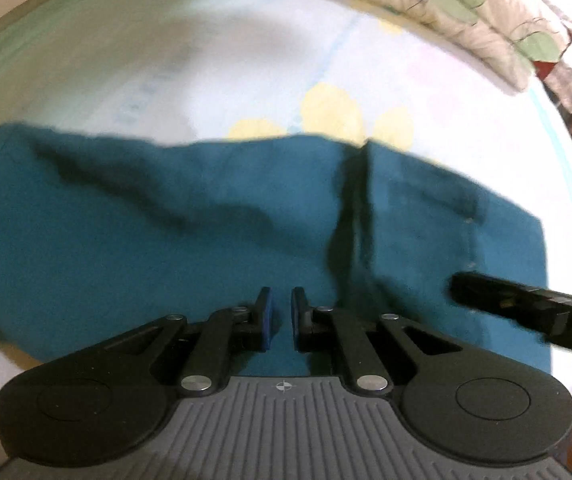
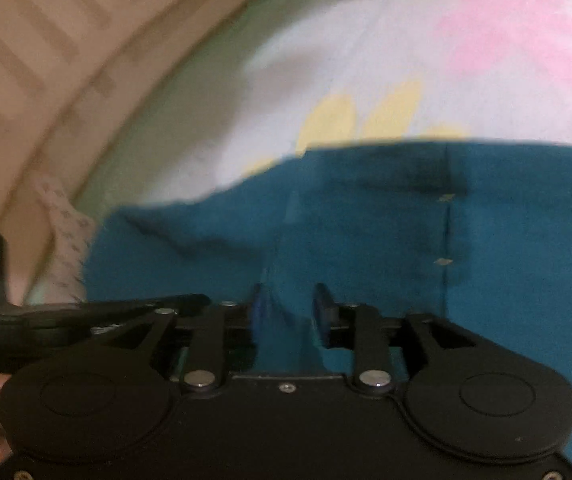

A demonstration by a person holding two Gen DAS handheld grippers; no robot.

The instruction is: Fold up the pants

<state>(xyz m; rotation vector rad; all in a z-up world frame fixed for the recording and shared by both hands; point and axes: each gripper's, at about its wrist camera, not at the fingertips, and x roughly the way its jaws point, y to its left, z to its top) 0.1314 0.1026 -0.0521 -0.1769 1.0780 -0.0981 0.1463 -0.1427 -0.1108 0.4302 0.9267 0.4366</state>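
Teal pants (image 1: 206, 220) lie spread across a pale patterned bedsheet (image 1: 246, 60), with a dark crease running down their middle. My left gripper (image 1: 280, 308) hovers over the near part of the cloth, its blue pads almost together, and I see nothing pinched between them. The right gripper's black fingers (image 1: 525, 308) reach in from the right over the same cloth. In the right wrist view my right gripper (image 2: 289, 300) stands open over the pants (image 2: 365, 220), with a soft ridge of teal cloth between its fingers and the pads not pressing it. The picture is blurred.
A quilted cushion with green leaves (image 1: 465, 12) lies at the far right of the bed. The sheet (image 2: 365, 60) has yellow and pink patches beyond the pants. A beige panelled wall (image 2: 26, 60) curves along the left. The left gripper (image 2: 86, 316) shows at the left edge.
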